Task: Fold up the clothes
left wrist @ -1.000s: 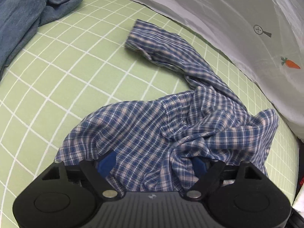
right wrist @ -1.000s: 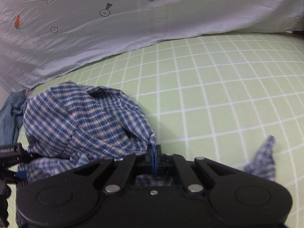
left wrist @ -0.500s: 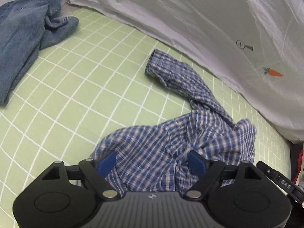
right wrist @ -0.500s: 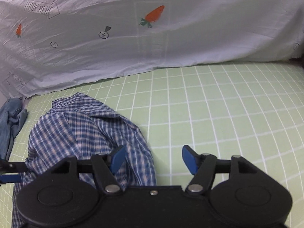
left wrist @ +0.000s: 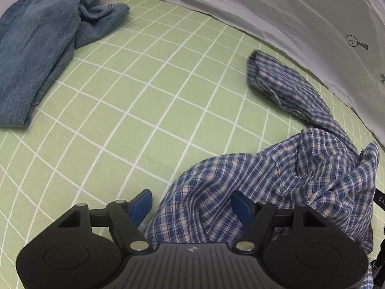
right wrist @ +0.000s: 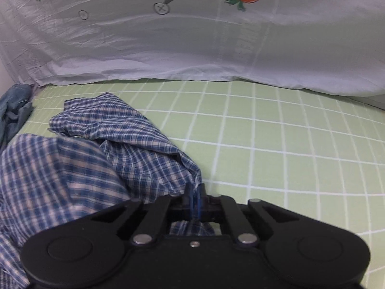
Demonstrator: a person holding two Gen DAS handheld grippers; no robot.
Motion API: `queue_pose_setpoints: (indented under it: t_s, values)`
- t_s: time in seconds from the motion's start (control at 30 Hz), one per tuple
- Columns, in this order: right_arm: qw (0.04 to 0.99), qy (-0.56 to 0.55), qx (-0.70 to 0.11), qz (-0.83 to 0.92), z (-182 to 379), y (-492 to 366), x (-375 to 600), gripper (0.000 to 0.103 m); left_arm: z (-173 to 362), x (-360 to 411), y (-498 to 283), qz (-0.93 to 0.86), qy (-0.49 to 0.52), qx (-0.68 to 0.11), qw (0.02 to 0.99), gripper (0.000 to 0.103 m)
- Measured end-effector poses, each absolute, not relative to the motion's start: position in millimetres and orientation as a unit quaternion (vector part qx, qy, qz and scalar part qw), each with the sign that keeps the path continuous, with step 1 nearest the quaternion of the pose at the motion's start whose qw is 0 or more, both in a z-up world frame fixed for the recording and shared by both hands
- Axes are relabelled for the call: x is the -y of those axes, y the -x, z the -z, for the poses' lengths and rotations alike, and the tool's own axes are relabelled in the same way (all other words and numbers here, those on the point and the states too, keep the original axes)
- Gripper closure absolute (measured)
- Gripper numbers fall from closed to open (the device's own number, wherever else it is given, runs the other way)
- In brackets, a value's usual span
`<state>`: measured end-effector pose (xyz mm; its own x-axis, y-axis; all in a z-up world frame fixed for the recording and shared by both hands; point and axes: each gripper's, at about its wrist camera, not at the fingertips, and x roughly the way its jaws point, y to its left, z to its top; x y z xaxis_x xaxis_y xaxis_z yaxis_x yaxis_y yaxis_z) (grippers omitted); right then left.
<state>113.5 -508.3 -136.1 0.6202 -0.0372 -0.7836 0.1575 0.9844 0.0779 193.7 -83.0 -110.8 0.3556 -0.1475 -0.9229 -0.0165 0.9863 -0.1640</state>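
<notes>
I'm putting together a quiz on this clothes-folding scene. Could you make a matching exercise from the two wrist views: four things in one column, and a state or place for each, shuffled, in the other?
Things:
1. right claw
2. left claw
3. blue denim garment
4. white carrot-print sheet

States or places:
A. crumpled at the far left of the green grid bedsheet
B. draped along the far edge of the bed
C. pinched shut on a fold of the plaid shirt
D. pads apart and closing, straddling the shirt's edge

Pairs: 1-C, 2-D, 3-A, 4-B
</notes>
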Motion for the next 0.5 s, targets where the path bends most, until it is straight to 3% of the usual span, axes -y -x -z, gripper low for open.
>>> queue_pose_setpoints:
  t_s: [0.2, 0.5]
  values:
    - [0.877, -0.091, -0.419, 0.218, 123.7, -47.7, 580.8, 0.1, 111.5, 89.4, -191.6, 0.034, 0.036, -0.557, 0.829, 0.033]
    - [0.753, -0.163, -0.44, 0.462, 132.3, 97.3, 677.5, 0.098, 112.3, 97.5, -190.4, 0.036, 0.019, -0.558, 0.829, 0.033]
